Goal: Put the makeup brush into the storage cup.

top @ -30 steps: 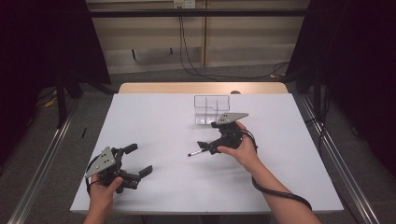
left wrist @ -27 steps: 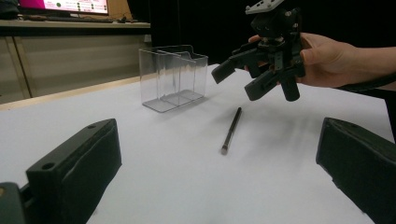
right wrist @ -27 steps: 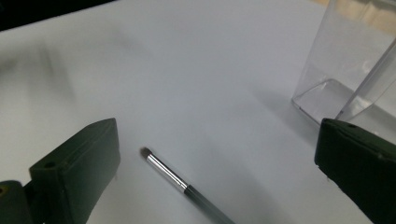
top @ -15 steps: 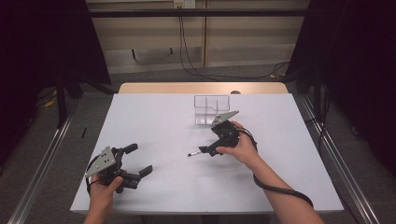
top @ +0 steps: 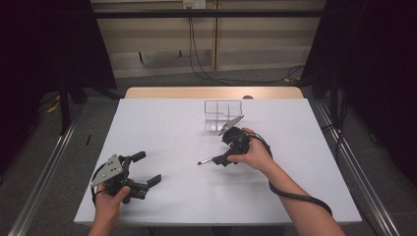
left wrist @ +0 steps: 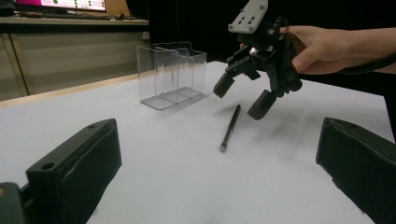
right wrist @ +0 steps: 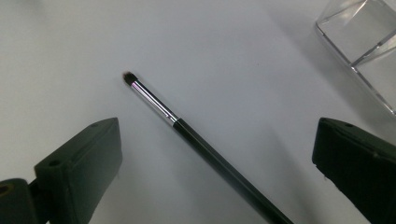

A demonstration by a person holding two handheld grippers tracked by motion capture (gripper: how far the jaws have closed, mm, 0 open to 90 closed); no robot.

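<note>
A thin black brush (top: 207, 160) with a silver ferrule lies flat on the white table (top: 167, 128). My right gripper (top: 224, 150) hovers open just above its handle end, held by a hand and tipped downward. In the right gripper view the brush (right wrist: 187, 128) runs diagonally between the two spread jaws, touching neither. The left gripper view shows the brush (left wrist: 230, 127) on the table with the right gripper (left wrist: 241, 96) open over its far end. My left gripper (top: 146, 168) rests open near the front left, with nothing in it.
A clear plastic organiser (top: 223, 115) with compartments stands upright just behind the right gripper, seen too as the organiser (left wrist: 170, 72) in the left gripper view. A cable (top: 295, 196) trails from the right hand along the forearm.
The right gripper has tipped further downward over the brush, its grey plate rising. The brush and the left gripper have not moved.
</note>
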